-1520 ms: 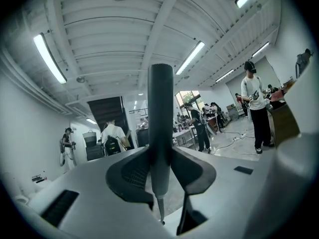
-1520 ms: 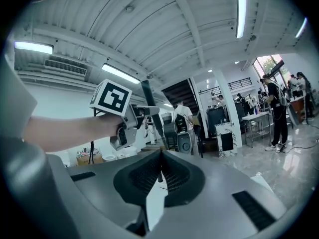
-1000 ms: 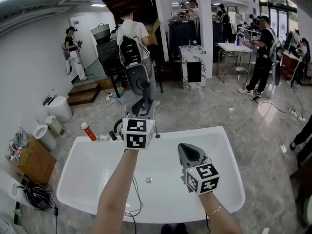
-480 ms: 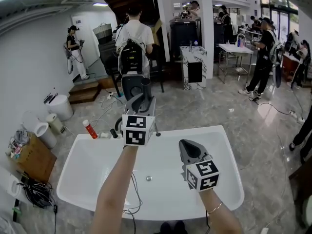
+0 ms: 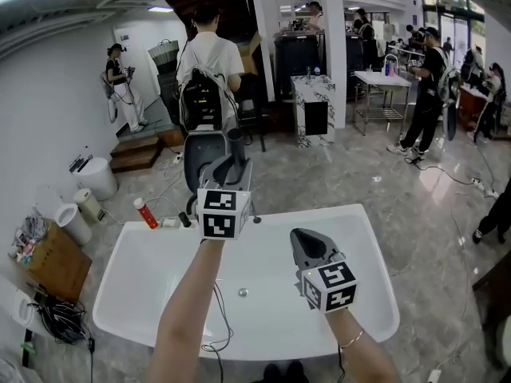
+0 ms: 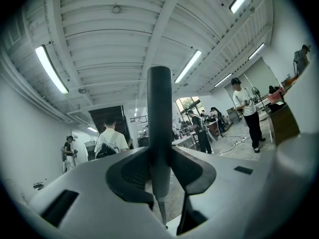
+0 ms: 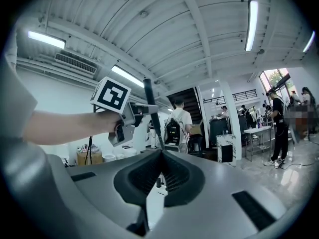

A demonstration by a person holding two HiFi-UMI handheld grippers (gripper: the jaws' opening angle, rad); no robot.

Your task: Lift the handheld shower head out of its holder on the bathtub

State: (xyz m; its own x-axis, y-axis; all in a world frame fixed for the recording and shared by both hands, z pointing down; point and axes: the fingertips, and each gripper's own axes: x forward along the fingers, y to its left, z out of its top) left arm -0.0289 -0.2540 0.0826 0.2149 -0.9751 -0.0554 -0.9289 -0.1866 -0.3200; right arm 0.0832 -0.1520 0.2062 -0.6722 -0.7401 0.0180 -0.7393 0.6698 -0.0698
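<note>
My left gripper (image 5: 227, 167) is shut on the dark grey shower head handle (image 5: 236, 144), which stands upright above the white bathtub's (image 5: 375, 294) far rim. In the left gripper view the handle (image 6: 159, 128) fills the gap between the pads of the left gripper (image 6: 160, 166), and its lower end narrows to a thin stem. The jaws hide the holder. My right gripper (image 5: 303, 242) hovers over the tub's middle, shut with nothing in it. The right gripper view shows the right gripper (image 7: 159, 171) with its pads together, the left gripper (image 7: 122, 118) and the handle (image 7: 152, 113) ahead.
A red bottle (image 5: 144, 213) and dark tap fittings (image 5: 185, 219) sit on the tub's far rim. The drain (image 5: 242, 292) lies at the tub bottom. A person with a backpack (image 5: 204, 94) stands just behind the tub; a cardboard box (image 5: 56, 266) and cables lie at the left.
Both grippers have stayed nearly still, the left one keeping its hold on the handle. The person with the backpack behind the tub has stepped left.
</note>
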